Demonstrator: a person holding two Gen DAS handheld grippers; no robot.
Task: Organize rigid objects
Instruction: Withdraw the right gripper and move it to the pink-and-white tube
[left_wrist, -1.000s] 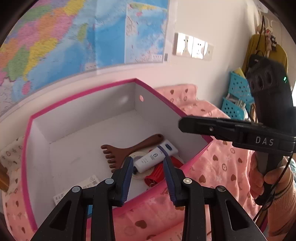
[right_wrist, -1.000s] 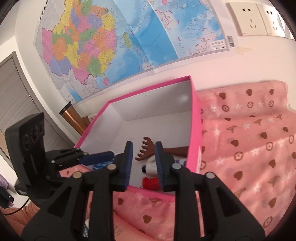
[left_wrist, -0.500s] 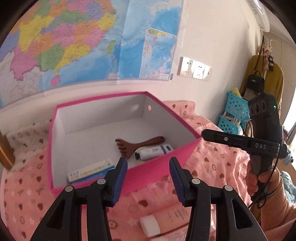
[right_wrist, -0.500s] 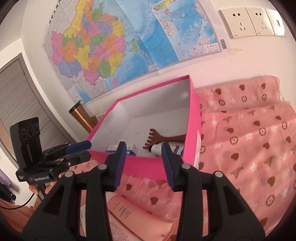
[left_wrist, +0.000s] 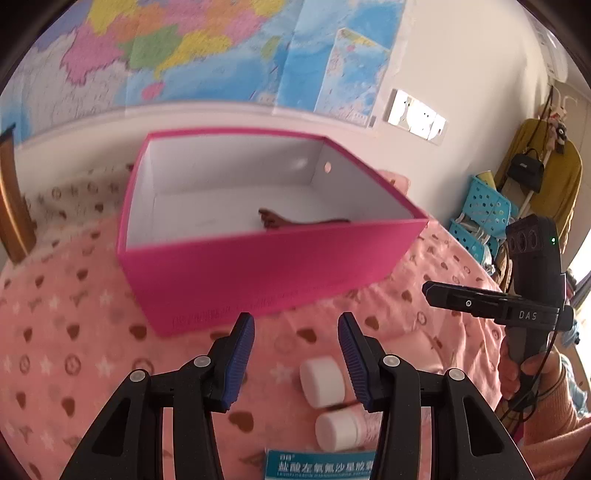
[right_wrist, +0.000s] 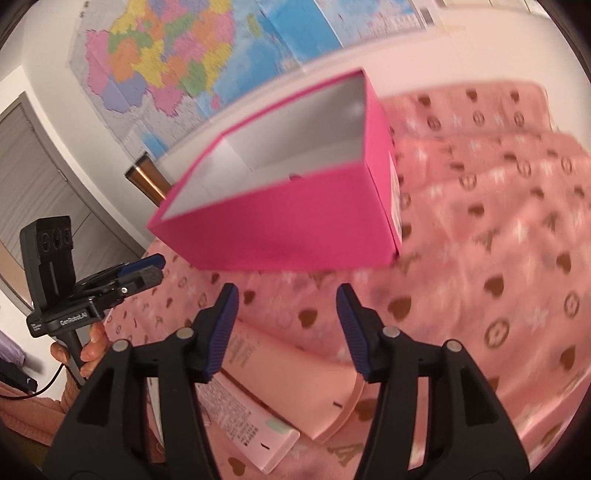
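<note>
Your left gripper: jaws parted, ribbed blue pads, nothing between; two white-capped tubes lie just below right pad on soft pink blanket. Your right gripper: jaws have just been opening, wide, empty, above smooth pink tubes. Pink box: rigid card, straight rim, white inside, brown wooden scraper on floor. Open blanket between box front and both grippers.
</note>
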